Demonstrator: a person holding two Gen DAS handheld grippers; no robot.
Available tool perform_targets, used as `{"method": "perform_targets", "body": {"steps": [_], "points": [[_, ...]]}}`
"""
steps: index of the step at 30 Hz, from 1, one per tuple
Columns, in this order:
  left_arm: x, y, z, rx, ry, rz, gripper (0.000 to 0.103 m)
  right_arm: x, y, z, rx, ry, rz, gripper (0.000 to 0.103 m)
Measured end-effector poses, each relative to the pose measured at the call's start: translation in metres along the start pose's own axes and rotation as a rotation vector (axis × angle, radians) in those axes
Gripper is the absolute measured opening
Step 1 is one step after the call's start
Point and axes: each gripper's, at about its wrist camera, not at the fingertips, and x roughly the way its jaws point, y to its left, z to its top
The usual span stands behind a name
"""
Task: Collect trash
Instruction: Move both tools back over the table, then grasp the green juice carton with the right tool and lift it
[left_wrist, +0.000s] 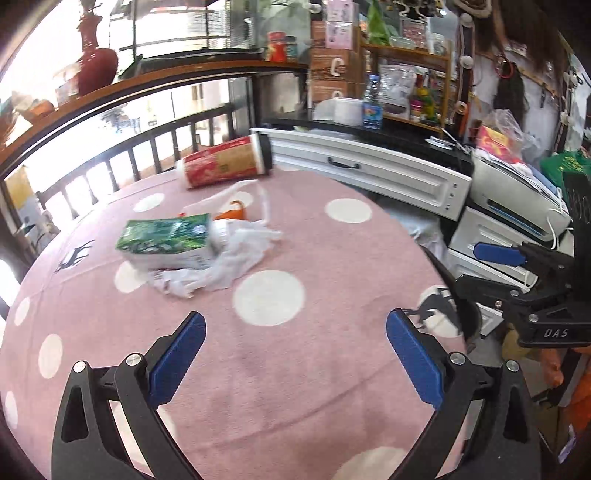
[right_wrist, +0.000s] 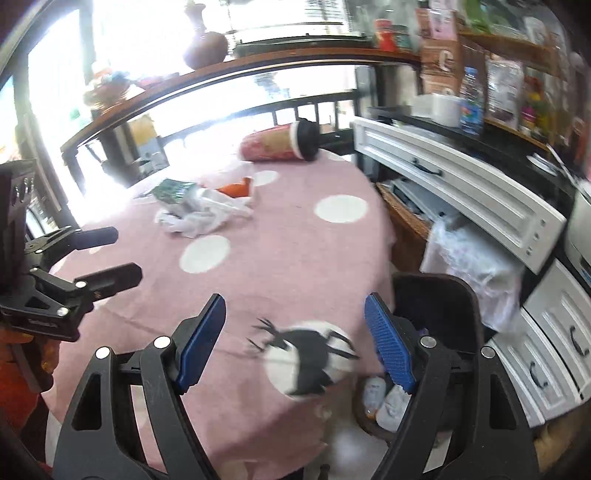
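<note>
On table (left_wrist: 295, 387): carton (left_wrist: 166, 240), tissue (left_wrist: 221, 273), tumbler (left_wrist: 225, 162); both grippers' jaws empty, spread.

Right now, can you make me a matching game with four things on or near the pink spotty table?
Things:
1. green carton
2. red canister
3. white plastic bag
4. left gripper

Clues:
A. crumpled beside the carton
B. open, nothing between its blue pads
C. lying on its side at the table's far edge
D. lying mid-table, white side showing

Pairs: 1-D, 2-C, 3-A, 4-B
</note>
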Motion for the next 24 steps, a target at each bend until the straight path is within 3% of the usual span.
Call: {"method": "perform_targets", "body": {"steps": [5, 9, 16, 24], "points": [[-0.009, 0.05, -0.018, -0.043, 0.028, 0.1, 0.097, 0.039, 0.074, 0.043, -0.214, 0.035, 0.122, 0.076], [-0.016, 0.079, -0.036, -0.064, 0.049, 0.131, 0.097, 0.075, 0.123, 0.074, -0.379, 0.076, 0.195, 0.067], [-0.019, 0.112, -0.048, -0.111, 0.053, 0.121, 0.097, 0.149, 0.168, 0.113, -0.598, 0.176, 0.131, 0.057], [-0.016, 0.132, -0.049, -0.135, 0.044, 0.096, 0.097, 0.205, 0.185, 0.131, -0.727, 0.27, 0.056, 0.057]]}}
